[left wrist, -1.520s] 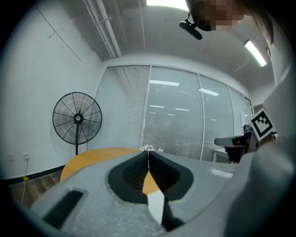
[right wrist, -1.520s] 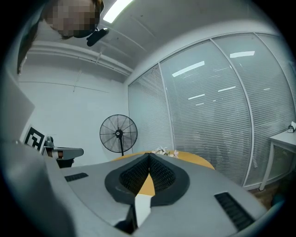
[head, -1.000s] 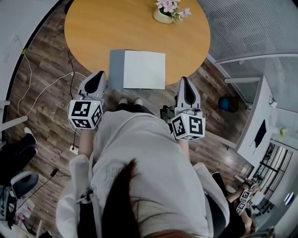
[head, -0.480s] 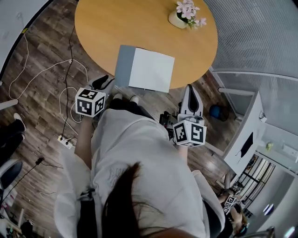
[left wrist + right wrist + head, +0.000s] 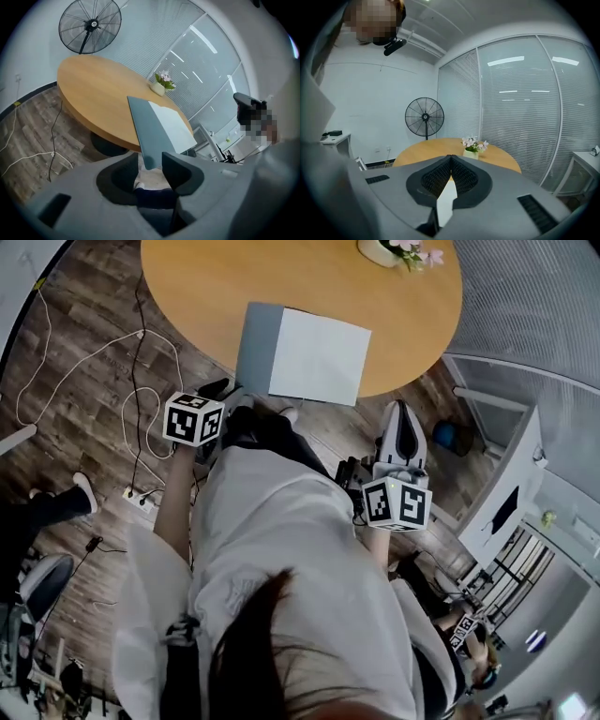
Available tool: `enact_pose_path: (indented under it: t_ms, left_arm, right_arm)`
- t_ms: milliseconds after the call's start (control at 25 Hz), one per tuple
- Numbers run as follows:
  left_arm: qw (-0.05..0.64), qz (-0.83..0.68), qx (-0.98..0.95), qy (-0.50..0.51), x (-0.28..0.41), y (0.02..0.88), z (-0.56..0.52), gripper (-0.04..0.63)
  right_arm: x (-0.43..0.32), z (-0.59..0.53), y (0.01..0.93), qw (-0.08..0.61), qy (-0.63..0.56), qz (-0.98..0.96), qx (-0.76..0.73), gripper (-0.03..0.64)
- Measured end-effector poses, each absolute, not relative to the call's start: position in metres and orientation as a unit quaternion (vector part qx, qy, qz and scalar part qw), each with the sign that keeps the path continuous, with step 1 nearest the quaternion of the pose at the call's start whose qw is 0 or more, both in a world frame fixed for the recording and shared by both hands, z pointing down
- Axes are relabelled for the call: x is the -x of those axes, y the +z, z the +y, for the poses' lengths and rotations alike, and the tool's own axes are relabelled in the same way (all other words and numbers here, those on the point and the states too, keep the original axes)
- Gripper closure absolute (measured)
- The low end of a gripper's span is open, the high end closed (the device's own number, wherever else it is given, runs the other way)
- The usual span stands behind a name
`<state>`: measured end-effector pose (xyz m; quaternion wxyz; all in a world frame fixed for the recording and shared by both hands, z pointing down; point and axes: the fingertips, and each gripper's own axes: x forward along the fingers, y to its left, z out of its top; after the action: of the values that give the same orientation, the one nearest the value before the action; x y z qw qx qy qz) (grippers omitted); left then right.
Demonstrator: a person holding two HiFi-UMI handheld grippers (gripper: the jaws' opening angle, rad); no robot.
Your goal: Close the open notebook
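The open notebook (image 5: 305, 354) lies at the near edge of the round wooden table (image 5: 187, 287), grey cover to the left, white page to the right. My left gripper (image 5: 223, 390) hangs below the table edge, left of the notebook's near corner. Its jaws have just been opening, and nothing is between them. In the left gripper view the notebook (image 5: 159, 126) shows beyond the open left gripper (image 5: 150, 161). My right gripper (image 5: 399, 413) hovers off the table's right side, apart from the notebook. In its own view the right gripper (image 5: 450, 158) is shut and holds nothing.
A flower pot (image 5: 398, 251) stands at the table's far side. Cables (image 5: 141, 399) and a power strip (image 5: 139, 501) lie on the wood floor at left. A standing fan (image 5: 90, 26) is behind the table. A blue ball (image 5: 448, 435) sits on the floor at right.
The left gripper has sunk from the table edge to below it and its jaws have opened. The right gripper has shifted only slightly. The head view has swung.
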<state>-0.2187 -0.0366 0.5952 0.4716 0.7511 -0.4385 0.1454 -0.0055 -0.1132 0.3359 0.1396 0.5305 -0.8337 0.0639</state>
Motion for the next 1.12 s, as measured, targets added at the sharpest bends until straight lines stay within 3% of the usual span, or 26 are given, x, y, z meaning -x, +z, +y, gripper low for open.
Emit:
enact_pose_path:
  t_ms: [440, 880, 1120]
  left_arm:
    - [0.520, -0.403, -0.742, 0.130, 0.209, 0.622, -0.042, 0.437]
    - [0.517, -0.402, -0.741, 0.145, 0.210, 0.615, -0.038, 0.539]
    - [0.507, -0.413, -0.744, 0.135, 0.210, 0.600, -0.038, 0.559]
  right_arm:
    - [-0.023, -0.115, 0.361, 0.164, 0.091, -0.804, -0.564, 0.614]
    - [-0.039, -0.113, 0.365, 0.157, 0.102, -0.792, -0.580, 0.614]
    - [-0.038, -0.111, 0.366, 0.152, 0.103, -0.793, -0.581, 0.614]
